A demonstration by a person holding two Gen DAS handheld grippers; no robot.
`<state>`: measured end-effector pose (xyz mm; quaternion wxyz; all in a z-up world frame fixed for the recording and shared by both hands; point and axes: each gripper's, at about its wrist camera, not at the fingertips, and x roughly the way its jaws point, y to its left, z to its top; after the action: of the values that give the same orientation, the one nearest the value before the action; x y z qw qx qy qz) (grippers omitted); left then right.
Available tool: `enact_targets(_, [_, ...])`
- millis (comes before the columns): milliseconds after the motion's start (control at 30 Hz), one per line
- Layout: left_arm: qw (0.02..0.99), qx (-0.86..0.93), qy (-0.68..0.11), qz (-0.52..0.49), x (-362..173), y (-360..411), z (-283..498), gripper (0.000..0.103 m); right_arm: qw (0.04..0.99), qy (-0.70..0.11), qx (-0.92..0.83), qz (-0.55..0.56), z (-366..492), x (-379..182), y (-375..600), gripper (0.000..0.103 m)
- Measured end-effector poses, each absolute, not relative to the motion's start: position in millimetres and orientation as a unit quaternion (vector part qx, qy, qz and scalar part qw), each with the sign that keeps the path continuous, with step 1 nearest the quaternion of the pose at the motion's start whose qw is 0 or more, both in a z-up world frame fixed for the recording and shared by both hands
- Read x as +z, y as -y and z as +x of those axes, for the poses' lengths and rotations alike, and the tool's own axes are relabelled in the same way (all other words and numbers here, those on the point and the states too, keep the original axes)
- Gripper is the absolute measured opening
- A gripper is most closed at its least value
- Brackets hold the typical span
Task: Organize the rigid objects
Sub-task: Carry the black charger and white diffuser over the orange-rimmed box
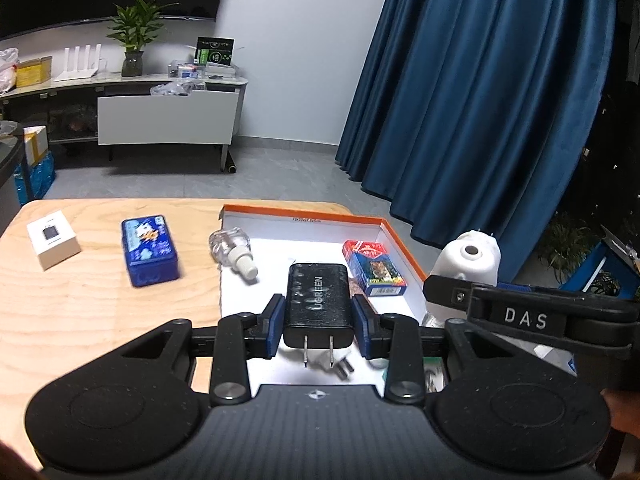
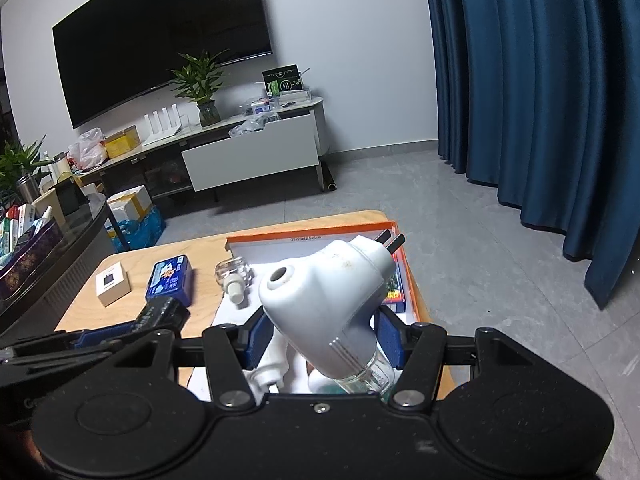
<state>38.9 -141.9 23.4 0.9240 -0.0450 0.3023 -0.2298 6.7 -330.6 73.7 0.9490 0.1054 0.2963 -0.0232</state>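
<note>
Jaws: your left gripper (image 1: 319, 322) clamps black charger (image 1: 319, 300) | your right gripper (image 2: 325, 338) clamps white plug-in device (image 2: 326, 300), prongs pointing ahead

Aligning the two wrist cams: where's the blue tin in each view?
Left wrist: the blue tin lies on the wooden table, left of centre, between the small white box and the orange-rimmed tray.
Right wrist: the blue tin sits lower left, just beyond the left claw's black charger.
Shared landmark: the clear bottle lying over the tray's left edge.
</note>
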Motion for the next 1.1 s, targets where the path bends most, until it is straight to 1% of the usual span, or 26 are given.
enact_targets(533, [0.92, -0.229, -0.317, -0.024, 34.2, 162.0, 93.2, 0.036, 0.942, -0.314, -0.027, 0.115, 42.1, 84.1, 338.0, 0.067])
enact_targets(1100, [0.911, -0.219, -0.348, -0.017, 23.1, 173.5, 135.7, 0.036, 0.933, -0.34, -0.023, 0.115, 77.0, 77.1, 342.8, 0.068])
